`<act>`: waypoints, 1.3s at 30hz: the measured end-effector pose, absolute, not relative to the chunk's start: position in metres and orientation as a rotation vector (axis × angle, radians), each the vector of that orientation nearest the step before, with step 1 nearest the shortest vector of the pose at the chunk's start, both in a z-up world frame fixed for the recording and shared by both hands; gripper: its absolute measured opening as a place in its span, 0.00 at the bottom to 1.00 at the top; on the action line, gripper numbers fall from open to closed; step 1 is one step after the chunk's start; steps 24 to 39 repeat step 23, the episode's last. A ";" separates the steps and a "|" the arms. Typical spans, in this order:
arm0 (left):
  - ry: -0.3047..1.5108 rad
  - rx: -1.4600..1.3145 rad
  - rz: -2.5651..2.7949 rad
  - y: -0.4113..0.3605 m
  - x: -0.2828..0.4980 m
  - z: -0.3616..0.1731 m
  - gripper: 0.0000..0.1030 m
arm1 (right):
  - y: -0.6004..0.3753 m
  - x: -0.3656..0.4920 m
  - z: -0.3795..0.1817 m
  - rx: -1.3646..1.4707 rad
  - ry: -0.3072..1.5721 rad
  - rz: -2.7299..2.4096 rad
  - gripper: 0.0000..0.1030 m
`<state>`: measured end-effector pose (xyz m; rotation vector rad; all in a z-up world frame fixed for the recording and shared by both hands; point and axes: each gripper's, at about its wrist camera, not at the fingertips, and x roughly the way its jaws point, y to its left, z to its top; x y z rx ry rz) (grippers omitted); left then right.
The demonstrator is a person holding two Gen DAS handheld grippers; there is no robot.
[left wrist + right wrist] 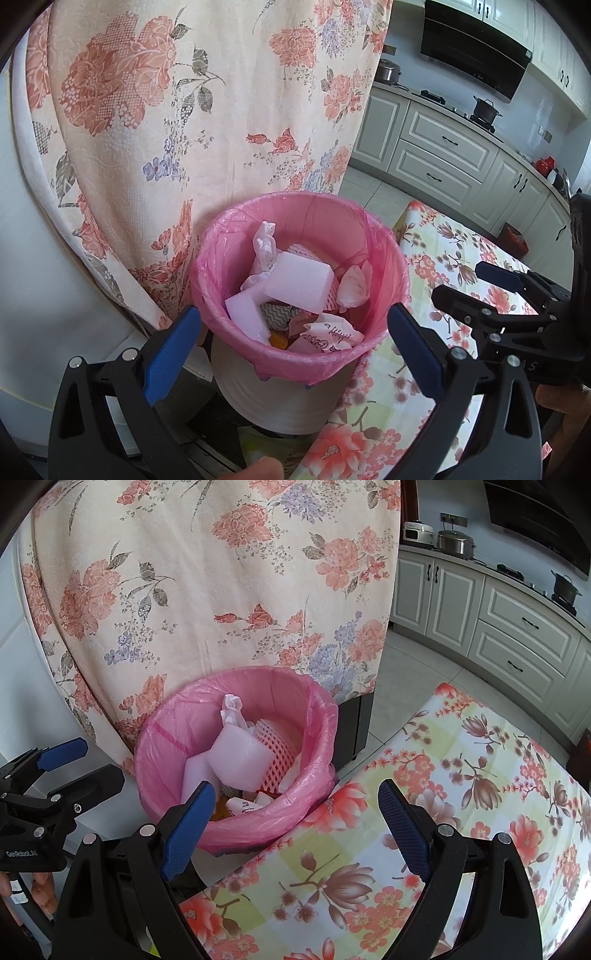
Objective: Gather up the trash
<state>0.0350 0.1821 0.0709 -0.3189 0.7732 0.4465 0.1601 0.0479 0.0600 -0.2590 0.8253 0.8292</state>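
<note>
Hovering with jaws apart and empty, the left hand-held gripper (pixel 293 339) and right hand-held gripper (pixel 297 823) face the bin (pixel 384 258); gathering its liner (pixel 218 258) evenly likely prevents spills.

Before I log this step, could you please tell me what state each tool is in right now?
Left tool: open, holding nothing, over the pink-lined trash bin.
Right tool: open, holding nothing, over the floral tablecloth edge.

A table (pixel 461 812) is standing at the near right, and a flowered tablecloth (pixel 369 867) is lying over its top. A pink-lined trash bin (pixel 258 823) is sitting just beside its left edge, on a pale tiled floor (pixel 413 672) that is stretching toward the far cabinets.
</note>
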 end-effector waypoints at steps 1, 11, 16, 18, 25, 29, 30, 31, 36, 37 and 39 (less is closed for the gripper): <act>0.774 -0.317 0.448 0.182 0.035 0.071 0.95 | 0.047 0.160 0.059 -0.259 0.826 0.830 0.82; 0.771 -0.299 0.444 0.179 0.038 0.070 0.95 | 0.046 0.163 0.058 -0.257 0.832 0.828 0.82; 0.776 -0.296 0.447 0.177 0.040 0.069 0.95 | 0.048 0.163 0.057 -0.259 0.836 0.830 0.82; 0.781 -0.300 0.442 0.178 0.041 0.068 0.95 | 0.047 0.163 0.056 -0.261 0.837 0.828 0.82; 0.785 -0.301 0.448 0.178 0.041 0.067 0.95 | 0.046 0.163 0.058 -0.260 0.836 0.826 0.82; 0.785 -0.301 0.448 0.178 0.041 0.067 0.95 | 0.046 0.163 0.058 -0.260 0.836 0.826 0.82; 0.785 -0.301 0.448 0.178 0.041 0.067 0.95 | 0.046 0.163 0.058 -0.260 0.836 0.826 0.82; 0.785 -0.301 0.448 0.178 0.041 0.067 0.95 | 0.046 0.163 0.058 -0.260 0.836 0.826 0.82; 0.785 -0.301 0.448 0.178 0.041 0.067 0.95 | 0.046 0.163 0.058 -0.260 0.836 0.826 0.82; 0.785 -0.301 0.448 0.178 0.041 0.067 0.95 | 0.046 0.163 0.058 -0.260 0.836 0.826 0.82; 0.785 -0.301 0.448 0.178 0.041 0.067 0.95 | 0.046 0.163 0.058 -0.260 0.836 0.826 0.82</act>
